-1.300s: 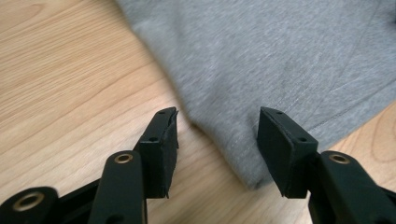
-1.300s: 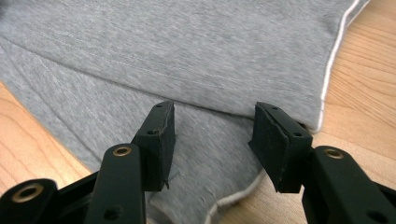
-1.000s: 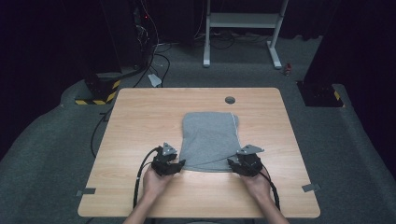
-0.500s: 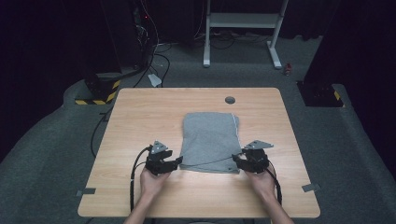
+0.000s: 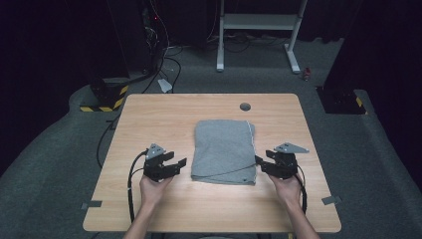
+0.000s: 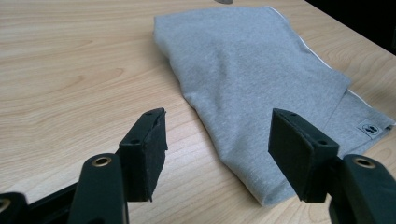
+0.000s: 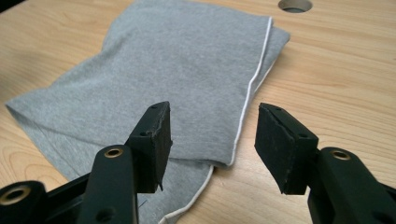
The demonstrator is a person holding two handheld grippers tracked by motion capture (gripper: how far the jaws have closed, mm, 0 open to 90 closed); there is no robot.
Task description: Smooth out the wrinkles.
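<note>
- Left tongs (image 5: 183,162) and right tongs (image 5: 259,160), two in all, flank the cloth's near corners. Both have just been opening and stand apart with nothing between the pads.
- One folded grey cloth (image 5: 223,150) lies flat mid-surface (image 5: 149,114), one white-edged side toward the right tongs.
- The fold looks finished; best to lift both tongs clear evenly without snagging an edge.
- One round hole (image 5: 245,106) lies beyond the cloth.

No readable text anywhere. Small white label (image 6: 371,129) at the lower right of the left gripper view, sewn on the folded grey cloth (image 6: 261,84), carries a tiny dark mark, too small to read.
</note>
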